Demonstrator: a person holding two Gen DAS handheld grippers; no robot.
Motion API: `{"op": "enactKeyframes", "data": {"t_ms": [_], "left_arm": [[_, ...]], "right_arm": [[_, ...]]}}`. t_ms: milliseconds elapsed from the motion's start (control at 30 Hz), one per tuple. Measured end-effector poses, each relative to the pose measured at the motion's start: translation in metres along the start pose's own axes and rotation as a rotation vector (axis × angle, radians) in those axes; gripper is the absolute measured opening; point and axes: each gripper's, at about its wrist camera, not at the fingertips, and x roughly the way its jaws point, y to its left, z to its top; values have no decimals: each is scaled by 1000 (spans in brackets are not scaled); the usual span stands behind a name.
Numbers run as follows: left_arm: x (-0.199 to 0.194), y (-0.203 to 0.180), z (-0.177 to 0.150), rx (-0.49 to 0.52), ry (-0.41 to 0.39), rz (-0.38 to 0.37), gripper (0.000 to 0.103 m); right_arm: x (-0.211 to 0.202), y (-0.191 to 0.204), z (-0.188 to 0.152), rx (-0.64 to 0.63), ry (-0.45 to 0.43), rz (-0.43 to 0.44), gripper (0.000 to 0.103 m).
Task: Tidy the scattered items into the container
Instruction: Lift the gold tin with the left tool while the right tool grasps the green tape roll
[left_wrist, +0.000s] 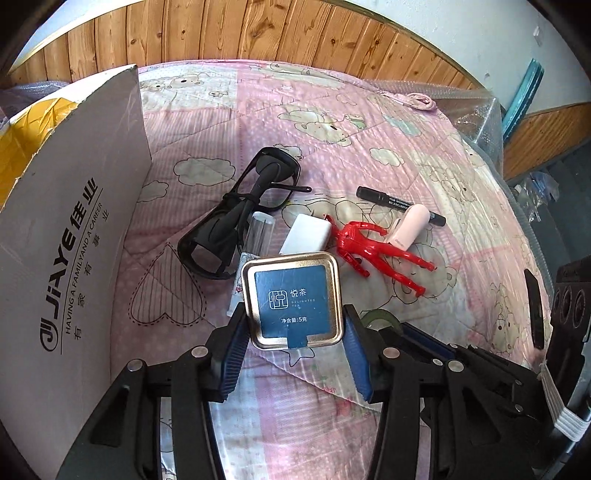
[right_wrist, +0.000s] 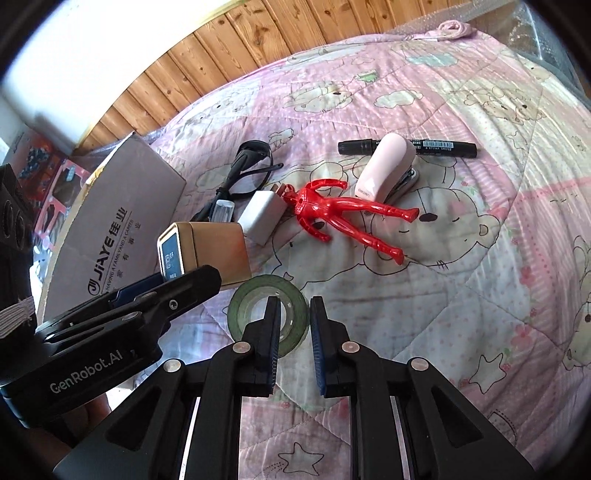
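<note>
Left tongs (left_wrist: 293, 328) clamp upright tea tin (left_wrist: 291, 299); right tongs (right_wrist: 293, 317) straddle tape roll's (right_wrist: 243, 306) rim.

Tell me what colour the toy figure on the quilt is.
Bright red all over; the toy figure shows best in the right wrist view.

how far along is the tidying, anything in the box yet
Nothing visibly packed; the box interior is mostly hidden. In hand: the left tongs grip the tea tin; the right tongs straddle the tape roll rim, not closed. Left on the quilt: glasses, charger, red figure, stapler, marker, clear tube.
</note>
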Motion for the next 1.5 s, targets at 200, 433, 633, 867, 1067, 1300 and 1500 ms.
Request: {"op": "enactKeyframes", "data": {"t_ms": [200, 433, 633, 867, 1067, 1300, 1500], "left_arm": [[-8, -4, -5, 0, -4, 8, 50], [-21, -7, -10, 2, -14, 8, 50], [-32, -8, -17, -5, -24, 0, 50], [-49, -9, -21, -16, -47, -18, 50], [-63, -6, -23, -29, -71, -30, 50], [-78, -4, -26, -42, -93, -45, 50], [-93, -2, -27, -57, -119, -58, 50]], "right_arm": [[-9, 4, -5, -13, -6, -6, 16], [-20, 10, -10, -30, -13, -13, 16], [-32, 12, -17, -38, -20, -30, 16], [-48, 16, -22, -48, -39, -40, 16], [-59, 21, -25, -54, -53, -45, 16], [-72, 32, -25, -67, -71, -45, 16], [-82, 46, -25, -88, -88, -39, 16]]}}
